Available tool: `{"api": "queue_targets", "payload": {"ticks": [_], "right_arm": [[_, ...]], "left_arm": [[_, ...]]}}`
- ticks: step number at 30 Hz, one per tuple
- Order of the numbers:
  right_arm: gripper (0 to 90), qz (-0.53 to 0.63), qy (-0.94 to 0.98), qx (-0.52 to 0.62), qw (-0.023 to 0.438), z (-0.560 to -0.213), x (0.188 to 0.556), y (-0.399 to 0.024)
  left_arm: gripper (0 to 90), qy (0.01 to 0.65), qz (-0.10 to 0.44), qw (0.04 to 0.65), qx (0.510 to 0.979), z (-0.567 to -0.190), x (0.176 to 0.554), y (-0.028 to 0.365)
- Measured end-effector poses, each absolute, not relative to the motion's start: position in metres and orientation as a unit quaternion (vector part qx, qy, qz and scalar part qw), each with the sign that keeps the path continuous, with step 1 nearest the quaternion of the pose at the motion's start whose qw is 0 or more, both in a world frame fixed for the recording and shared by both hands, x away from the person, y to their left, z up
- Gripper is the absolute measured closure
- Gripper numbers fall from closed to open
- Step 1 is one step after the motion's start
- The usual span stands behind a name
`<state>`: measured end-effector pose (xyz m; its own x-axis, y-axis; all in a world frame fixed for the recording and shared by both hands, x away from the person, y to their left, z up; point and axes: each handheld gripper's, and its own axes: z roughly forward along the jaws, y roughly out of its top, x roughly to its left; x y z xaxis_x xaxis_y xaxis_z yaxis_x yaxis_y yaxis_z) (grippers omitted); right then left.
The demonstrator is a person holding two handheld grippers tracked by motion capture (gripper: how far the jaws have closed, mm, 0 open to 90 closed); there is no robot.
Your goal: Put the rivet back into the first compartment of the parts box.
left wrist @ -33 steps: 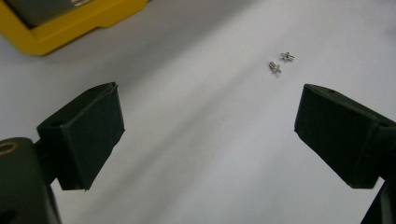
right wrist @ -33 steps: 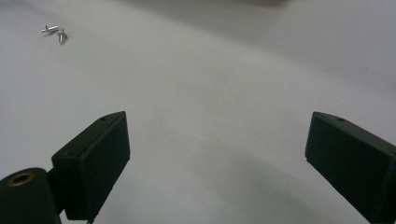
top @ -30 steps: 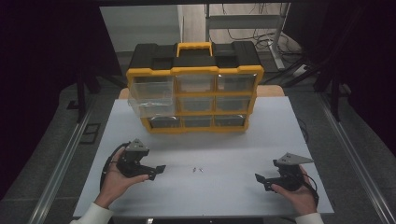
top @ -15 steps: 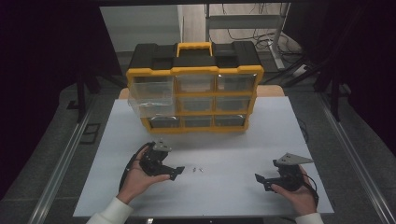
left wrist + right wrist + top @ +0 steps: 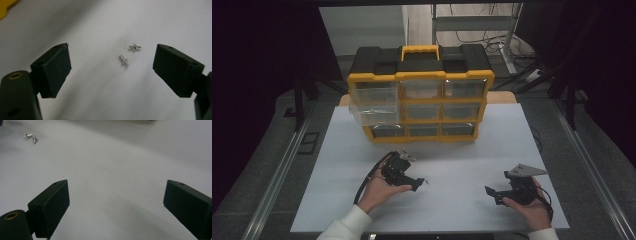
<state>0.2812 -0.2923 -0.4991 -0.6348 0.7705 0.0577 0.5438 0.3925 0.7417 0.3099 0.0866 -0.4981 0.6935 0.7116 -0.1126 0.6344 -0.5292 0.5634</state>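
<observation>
Left gripper view: left gripper (image 5: 110,67) fingers wide apart, just closing a bit, two tiny rivets (image 5: 128,53) between, untouched; right gripper (image 5: 116,207) fingers gaping over bare table (image 5: 120,165).

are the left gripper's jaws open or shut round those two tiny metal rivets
Open. The left gripper has just been closing its jaws, yet its black pads stand clear of the two small silver rivets lying loose on the white table.

Two rivets (image 5: 128,53) on table (image 5: 462,150), organizer (image 5: 419,100) behind, left gripper (image 5: 419,184) beside rivets, right gripper (image 5: 490,192) well right.
</observation>
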Motion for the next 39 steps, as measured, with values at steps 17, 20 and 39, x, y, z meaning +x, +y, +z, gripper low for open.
{"api": "queue_targets", "payload": {"ticks": [17, 20, 39], "right_arm": [[6.9, 0.378, 0.821, 0.401, 0.149, -0.499, 0.281, -0.292], [6.9, 0.377, 0.822, 0.400, 0.149, -0.499, 0.281, -0.292], [7.0, 0.377, 0.821, 0.402, 0.150, -0.499, 0.281, -0.293]], "left_arm": [[36.0, 0.364, 0.073, 0.240, 0.897, -0.517, 0.314, 0.063], [42.5, 0.362, 0.069, 0.238, 0.899, -0.518, 0.314, 0.062], [82.5, 0.346, 0.039, 0.250, 0.903, -0.516, 0.314, 0.063]]}}
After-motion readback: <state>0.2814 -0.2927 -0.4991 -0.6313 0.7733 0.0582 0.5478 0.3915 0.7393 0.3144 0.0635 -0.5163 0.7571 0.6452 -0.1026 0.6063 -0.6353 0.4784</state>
